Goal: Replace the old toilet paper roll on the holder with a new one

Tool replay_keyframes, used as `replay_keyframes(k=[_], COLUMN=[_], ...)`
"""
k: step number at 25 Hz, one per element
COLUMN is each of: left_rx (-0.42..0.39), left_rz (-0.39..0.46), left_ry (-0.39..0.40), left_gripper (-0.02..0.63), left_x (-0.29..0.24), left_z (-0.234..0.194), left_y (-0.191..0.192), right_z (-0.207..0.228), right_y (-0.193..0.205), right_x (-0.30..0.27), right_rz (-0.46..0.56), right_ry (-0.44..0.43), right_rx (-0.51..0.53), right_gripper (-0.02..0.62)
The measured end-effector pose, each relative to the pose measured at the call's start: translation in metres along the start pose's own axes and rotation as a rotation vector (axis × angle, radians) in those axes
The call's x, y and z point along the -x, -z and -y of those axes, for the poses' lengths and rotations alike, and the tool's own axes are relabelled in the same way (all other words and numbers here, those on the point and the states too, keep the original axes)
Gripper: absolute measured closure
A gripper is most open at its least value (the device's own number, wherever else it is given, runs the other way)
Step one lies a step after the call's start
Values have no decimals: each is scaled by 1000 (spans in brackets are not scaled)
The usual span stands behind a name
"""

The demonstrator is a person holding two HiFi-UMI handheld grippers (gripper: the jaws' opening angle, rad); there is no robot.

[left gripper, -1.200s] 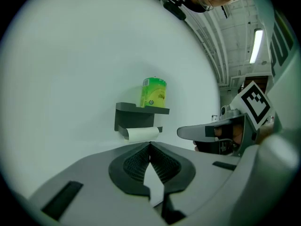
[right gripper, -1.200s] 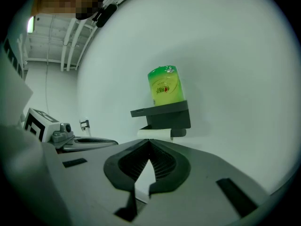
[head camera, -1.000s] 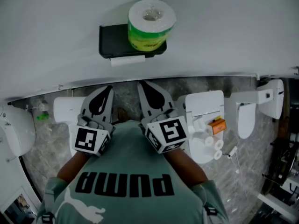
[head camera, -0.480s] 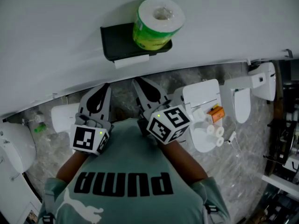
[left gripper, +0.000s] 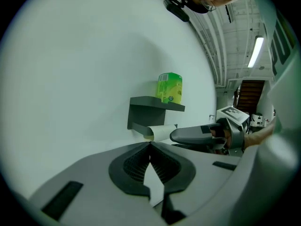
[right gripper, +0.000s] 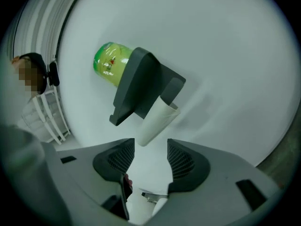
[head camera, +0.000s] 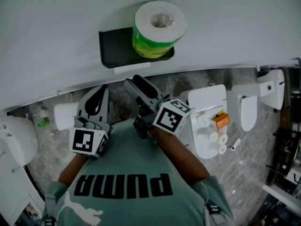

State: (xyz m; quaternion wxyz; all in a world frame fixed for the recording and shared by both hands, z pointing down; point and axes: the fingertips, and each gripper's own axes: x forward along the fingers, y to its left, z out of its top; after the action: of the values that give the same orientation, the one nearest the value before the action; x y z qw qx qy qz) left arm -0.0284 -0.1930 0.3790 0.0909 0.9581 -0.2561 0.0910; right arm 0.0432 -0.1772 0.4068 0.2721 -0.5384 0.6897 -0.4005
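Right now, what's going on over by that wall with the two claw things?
A person is holding a claw in each hand, facing a black holder on the wall. A new green-wrapped roll stands on top of the holder, and the nearly used-up old roll hangs underneath. The right claw points at the old roll; its jaws have just been opening, with the roll not yet between them. The left claw is shut and empty, alongside. Neither roll has been taken off yet.
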Motion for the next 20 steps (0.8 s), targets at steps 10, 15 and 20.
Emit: replay_keyframes(k=[10, 15, 20], left_rx=[-14, -36, -58], left_rz=[-42, -59, -71], left_ry=[-173, -233, -248], left_gripper=[603, 603, 603], left_x=[3, 7, 6], left_z=[-14, -20, -18], left_y=[-3, -4, -6], right_z=[-7, -3, 0], right_y=[-16, -24, -30], right_x=[-30, -40, -38], right_rz=[-48, -42, -24], right_ry=[-188, -225, -235], right_rx=[-153, -219, -236], right_gripper=[350, 351, 366])
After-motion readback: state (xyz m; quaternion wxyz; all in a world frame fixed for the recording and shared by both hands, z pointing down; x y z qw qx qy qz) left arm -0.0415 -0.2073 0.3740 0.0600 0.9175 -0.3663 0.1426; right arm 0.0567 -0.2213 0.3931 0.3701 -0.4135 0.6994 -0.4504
